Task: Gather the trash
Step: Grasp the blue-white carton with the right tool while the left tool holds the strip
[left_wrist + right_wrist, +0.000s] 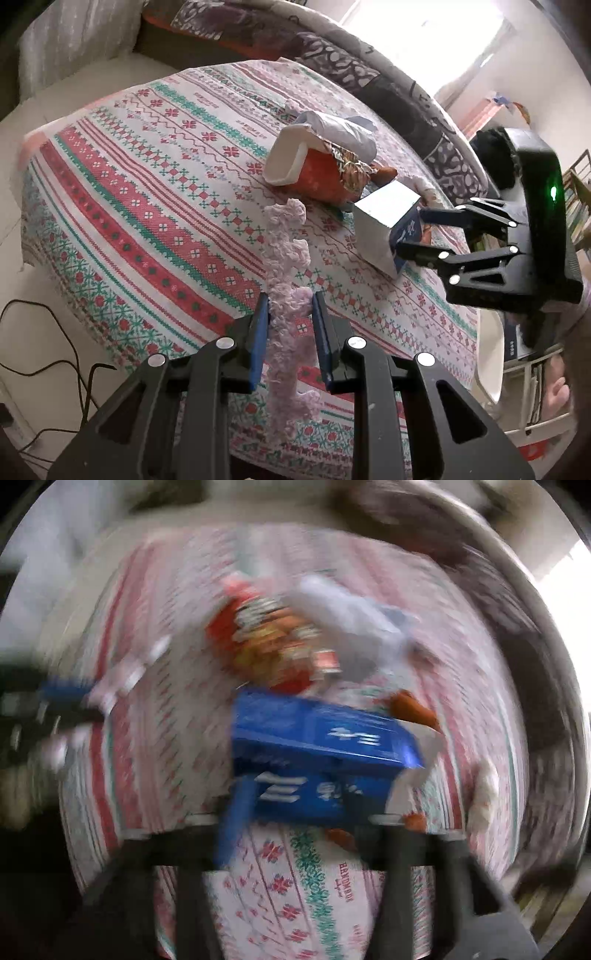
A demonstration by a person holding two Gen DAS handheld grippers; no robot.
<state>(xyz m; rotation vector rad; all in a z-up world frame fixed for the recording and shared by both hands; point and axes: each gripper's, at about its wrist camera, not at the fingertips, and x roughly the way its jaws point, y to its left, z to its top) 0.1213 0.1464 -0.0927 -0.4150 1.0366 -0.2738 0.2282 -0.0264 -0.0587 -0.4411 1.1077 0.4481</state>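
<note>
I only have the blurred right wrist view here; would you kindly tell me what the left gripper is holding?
Observer: The left gripper is shut on a long crumpled strip of pale pink tissue paper.
Operator: Thank you. How does the red paper cup lie?
Observer: The red paper cup lies on its side, white mouth turned away from your camera.
Operator: And my grip?
Observer: The right gripper clamps the blue end of the blue and silvery-white cardboard carton.

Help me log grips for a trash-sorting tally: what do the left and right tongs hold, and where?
Left tongs: shut on the crumpled tissue strip, near its middle. Right tongs: clamped across one end of the blue carton.
</note>
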